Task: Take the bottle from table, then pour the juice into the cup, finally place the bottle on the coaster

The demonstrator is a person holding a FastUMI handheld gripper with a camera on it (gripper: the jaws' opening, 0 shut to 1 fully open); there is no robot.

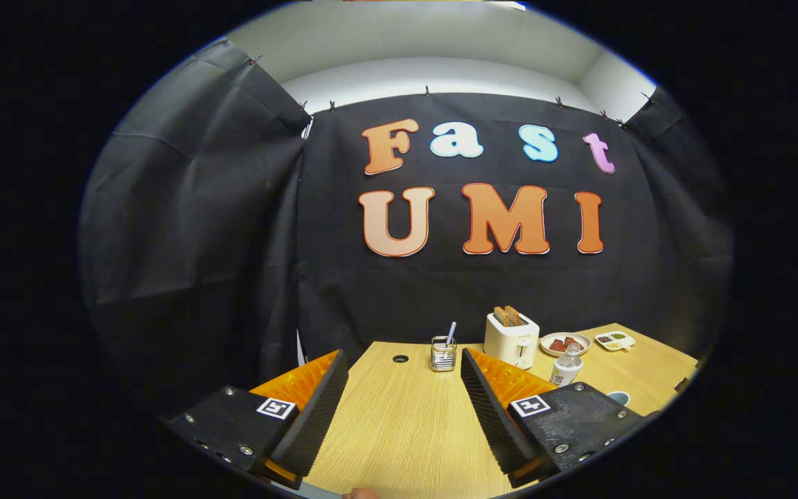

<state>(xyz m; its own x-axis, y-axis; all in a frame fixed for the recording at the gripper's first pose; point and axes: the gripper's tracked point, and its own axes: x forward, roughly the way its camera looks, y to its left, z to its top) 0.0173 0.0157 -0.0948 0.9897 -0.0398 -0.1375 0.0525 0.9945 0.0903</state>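
My gripper (pixel 404 364) is open above the near part of the wooden table (pixel 399 430), with nothing between its two ribbed fingers. A small clear bottle (pixel 566 367) with a white cap and label stands upright beyond the right finger (pixel 492 405). Just past that finger's block, a round bluish rim (pixel 618 398) peeks out; I cannot tell whether it is the cup or the coaster. A glass cup (pixel 443 353) holding a straw-like stick stands far ahead, between the fingertips' lines.
A white toaster (pixel 511 338) with two slices of toast stands at the back. A plate of red food (pixel 565 344) and a small white dish (pixel 615 340) lie to its right. A cable hole (pixel 400 359) is in the tabletop. A fingertip (pixel 361 493) shows at the table's near edge.
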